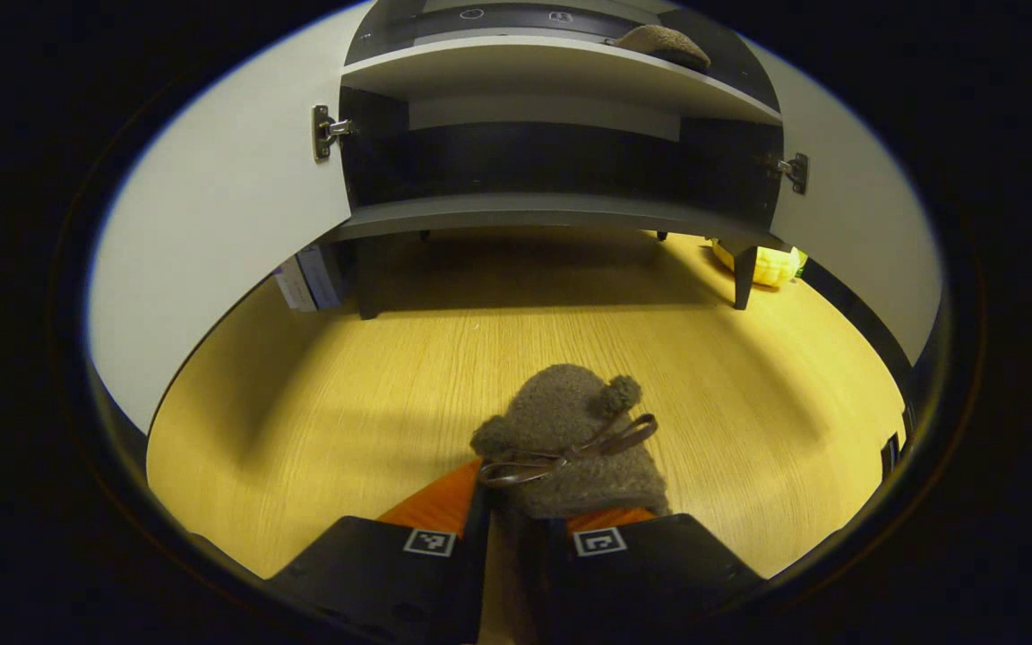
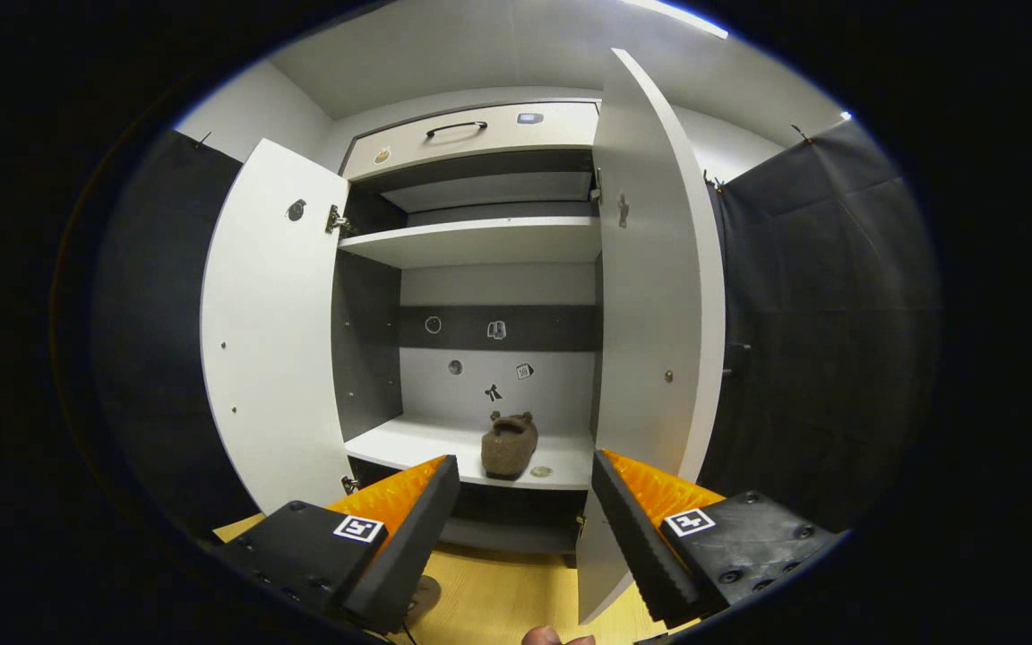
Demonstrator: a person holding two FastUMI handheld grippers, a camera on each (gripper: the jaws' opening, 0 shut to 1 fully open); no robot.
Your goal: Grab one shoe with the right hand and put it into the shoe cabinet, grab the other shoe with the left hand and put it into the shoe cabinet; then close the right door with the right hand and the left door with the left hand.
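Left gripper view: left gripper [image 1: 516, 515] low over the wood floor [image 1: 301, 403], fingers [image 1: 444, 502] drawn together and clamped on the heel of a brown fuzzy shoe [image 1: 570, 439]. The shoe points away from the camera, toe toward the cabinet [image 1: 552, 215], with a small pompom and a dark bow on top. It sits at the near middle of the floor, well short of the cabinet. I cannot tell whether its sole touches the floor.

Beyond it, the cabinet stands on dark legs. Both doors are swung out: left door [image 1: 211, 233] and right door [image 1: 847, 224], metal hinges showing at their inner edges. The lowest shelf [image 1: 552, 210] is bare; the shelf above carries the second shoe [image 1: 664, 45] toward its right end. A yellow object [image 1: 771, 264] lies on the floor by the cabinet's right leg, and some flat items [image 1: 305, 278] lean at the left leg.

Right gripper view: right gripper [image 2: 525, 511] raised in front of the cabinet [image 2: 480, 269], fingers [image 2: 417, 520] wide apart, nothing between them. Through the gap, the second shoe [image 2: 509, 443] rests on a white shelf [image 2: 408, 443], heel toward the camera, right of the shelf's centre. Left door [image 2: 270, 322] and right door [image 2: 655, 269] stand open. A drawer [image 2: 471, 134] with a dark handle tops the cabinet.
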